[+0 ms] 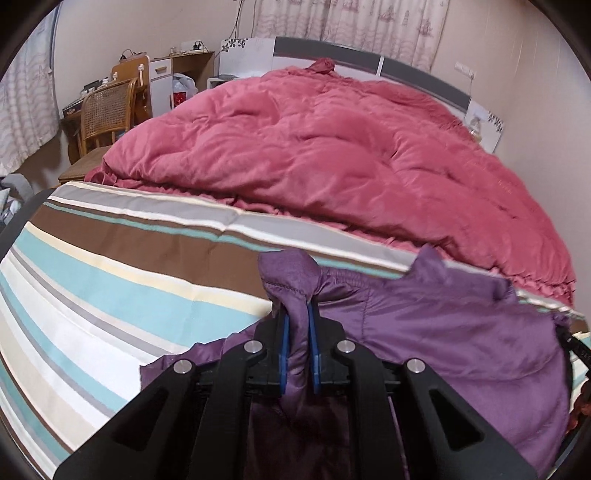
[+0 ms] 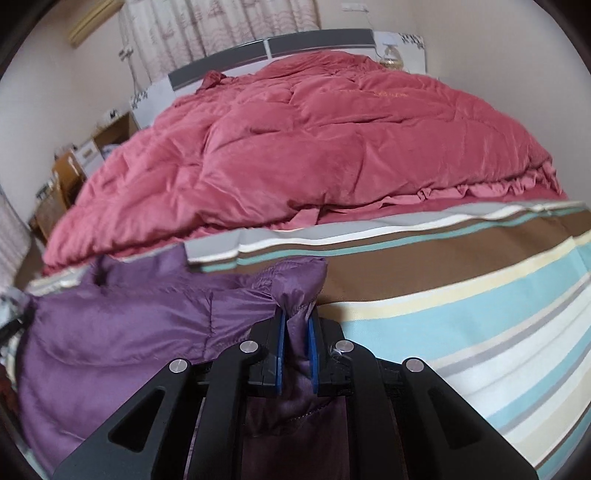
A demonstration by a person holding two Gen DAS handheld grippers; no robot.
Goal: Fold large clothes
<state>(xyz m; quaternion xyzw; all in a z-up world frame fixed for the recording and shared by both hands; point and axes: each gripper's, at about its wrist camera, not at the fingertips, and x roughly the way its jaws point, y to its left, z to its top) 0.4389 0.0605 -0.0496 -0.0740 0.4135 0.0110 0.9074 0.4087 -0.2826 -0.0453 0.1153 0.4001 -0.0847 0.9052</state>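
A shiny purple garment (image 1: 454, 332) lies on the striped bedsheet (image 1: 110, 280), stretched between my two grippers. In the left wrist view my left gripper (image 1: 297, 314) is shut on a bunched corner of it, and the cloth bulges out past the blue pads (image 1: 283, 354). The right wrist view shows the same purple garment (image 2: 122, 332) spreading to the left, with my right gripper (image 2: 297, 317) shut on its other corner between blue pads (image 2: 313, 354). More purple cloth hangs under both grippers. The striped bedsheet (image 2: 461, 302) runs to the right.
A rumpled pink quilt (image 1: 332, 147) covers the far half of the bed up to the grey headboard (image 1: 424, 70). A cane chair (image 1: 107, 110) and a wooden desk (image 1: 177, 74) stand at the bed's far left. Curtains (image 1: 351, 18) hang behind the headboard.
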